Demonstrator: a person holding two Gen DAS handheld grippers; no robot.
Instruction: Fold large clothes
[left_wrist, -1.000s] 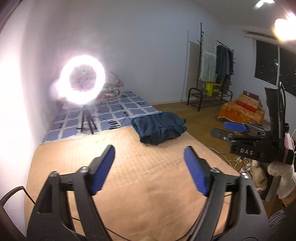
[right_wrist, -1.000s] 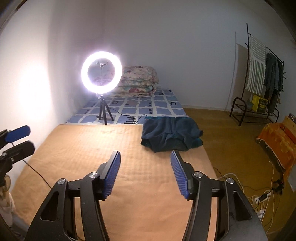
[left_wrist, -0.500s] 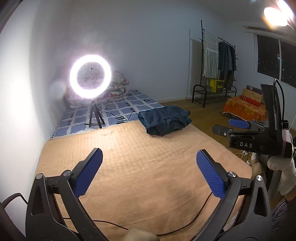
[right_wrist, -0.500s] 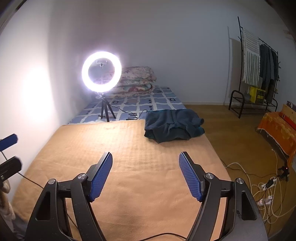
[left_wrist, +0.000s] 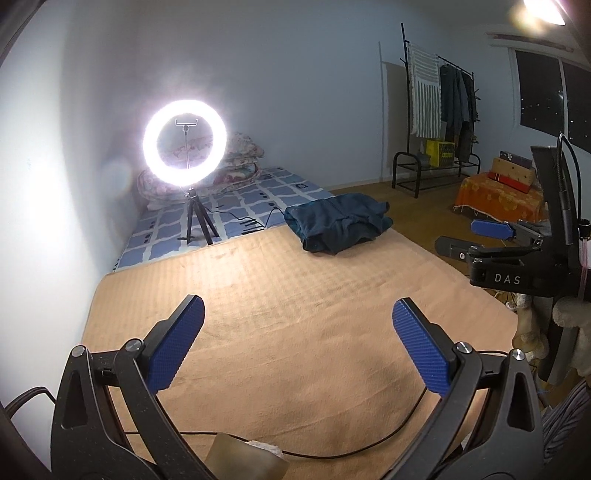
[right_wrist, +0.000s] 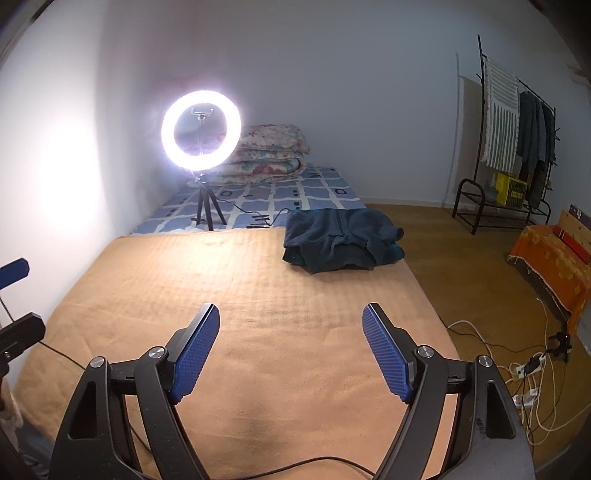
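Note:
A dark teal garment (left_wrist: 338, 227) lies bunched in a loose heap at the far right corner of the tan blanket (left_wrist: 295, 350); the right wrist view shows the garment (right_wrist: 341, 240) too. My left gripper (left_wrist: 297, 306) hovers over the near part of the blanket, open wide, with nothing between its blue pads. My right gripper (right_wrist: 291, 310) hangs beside it over the blanket (right_wrist: 295, 369), its jaws opening and nothing between them. Both are well short of the garment. Each gripper shows at the edge of the other's view.
A lit ring light (left_wrist: 184, 147) on a tripod stands on the checked mattress (left_wrist: 258, 206) beyond the blanket, with folded quilts (right_wrist: 269, 151) behind. A clothes rack (right_wrist: 509, 147), an orange-covered bench (right_wrist: 554, 258) and floor cables (right_wrist: 528, 369) are at right. A black cable (left_wrist: 332, 454) crosses the blanket's near edge.
Both grippers' jaws have spread wider. Both hands have sunk a little toward the blanket, and the garment has not moved.

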